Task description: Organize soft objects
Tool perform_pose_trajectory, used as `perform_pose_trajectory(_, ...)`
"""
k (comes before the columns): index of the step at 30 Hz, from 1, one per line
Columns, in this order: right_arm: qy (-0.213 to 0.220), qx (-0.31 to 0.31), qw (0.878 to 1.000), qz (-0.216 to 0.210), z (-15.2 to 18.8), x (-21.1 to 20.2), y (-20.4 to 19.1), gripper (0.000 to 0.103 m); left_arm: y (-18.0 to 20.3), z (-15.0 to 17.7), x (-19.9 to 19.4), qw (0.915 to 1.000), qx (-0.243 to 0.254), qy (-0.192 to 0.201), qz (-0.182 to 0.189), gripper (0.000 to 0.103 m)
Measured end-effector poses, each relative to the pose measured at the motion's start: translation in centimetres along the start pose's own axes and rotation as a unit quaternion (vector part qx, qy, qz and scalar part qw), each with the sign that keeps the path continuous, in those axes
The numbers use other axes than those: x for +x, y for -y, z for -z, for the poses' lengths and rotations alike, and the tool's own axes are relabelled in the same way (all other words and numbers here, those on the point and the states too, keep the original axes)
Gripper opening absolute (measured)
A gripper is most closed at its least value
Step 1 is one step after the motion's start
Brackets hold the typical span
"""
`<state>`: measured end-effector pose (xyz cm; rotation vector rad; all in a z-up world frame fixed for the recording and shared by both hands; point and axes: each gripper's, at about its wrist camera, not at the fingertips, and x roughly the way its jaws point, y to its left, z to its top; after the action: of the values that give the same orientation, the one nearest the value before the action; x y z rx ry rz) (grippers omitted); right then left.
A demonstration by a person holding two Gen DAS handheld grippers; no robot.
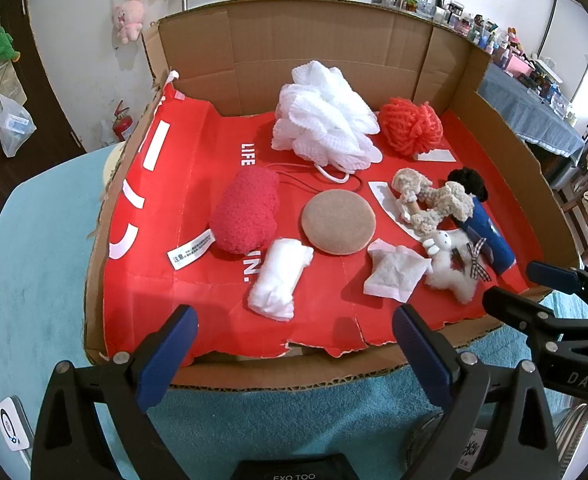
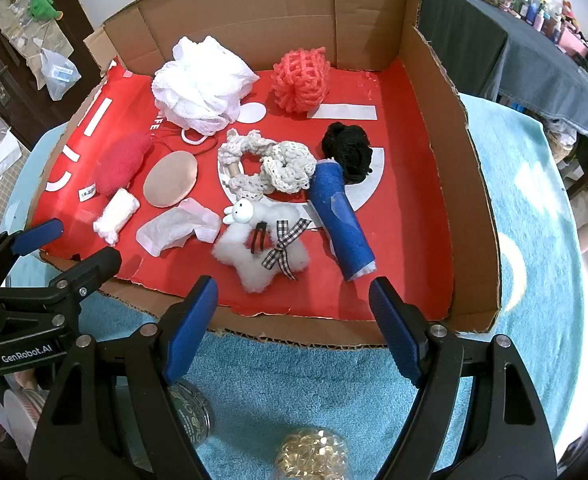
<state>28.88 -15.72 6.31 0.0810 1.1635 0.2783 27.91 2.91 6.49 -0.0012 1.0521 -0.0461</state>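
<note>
A cardboard box [image 1: 326,36] [image 2: 470,216] with a red floor holds several soft objects: a white mesh pouf [image 1: 326,120] [image 2: 201,80], an orange-red pouf [image 1: 410,126] [image 2: 302,78], a red fuzzy pad [image 1: 245,208] [image 2: 121,164], a tan round sponge [image 1: 338,222] [image 2: 169,178], a white cotton roll [image 1: 279,278] [image 2: 115,216], a crumpled tissue [image 1: 394,270] [image 2: 177,226], a cream crochet scrunchie [image 1: 434,200] [image 2: 269,166], a white fluffy star plush [image 1: 454,264] [image 2: 261,248], a blue roll [image 1: 490,232] [image 2: 344,220] and black yarn [image 1: 468,184] [image 2: 348,152]. My left gripper [image 1: 294,354] and right gripper [image 2: 294,322] are open and empty at the box's front edge.
The box sits on a teal fluffy cloth [image 1: 41,264] [image 2: 534,208]. A glass jar [image 2: 191,412] and a jar of yellowish beads [image 2: 312,456] stand below the right gripper. A white device [image 1: 11,428] lies at the front left. A cluttered table [image 2: 534,40] stands at the right.
</note>
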Motion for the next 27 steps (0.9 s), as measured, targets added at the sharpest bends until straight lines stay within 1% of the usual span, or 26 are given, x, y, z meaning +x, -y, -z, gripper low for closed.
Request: perform_pose_trajectory(27,0.000,-0.001,1.000,0.000,-0.09,-0.26,0.05,0.078,-0.05,0.17,0.00,1.0000,-0.004,0.001,0.002,0.100)
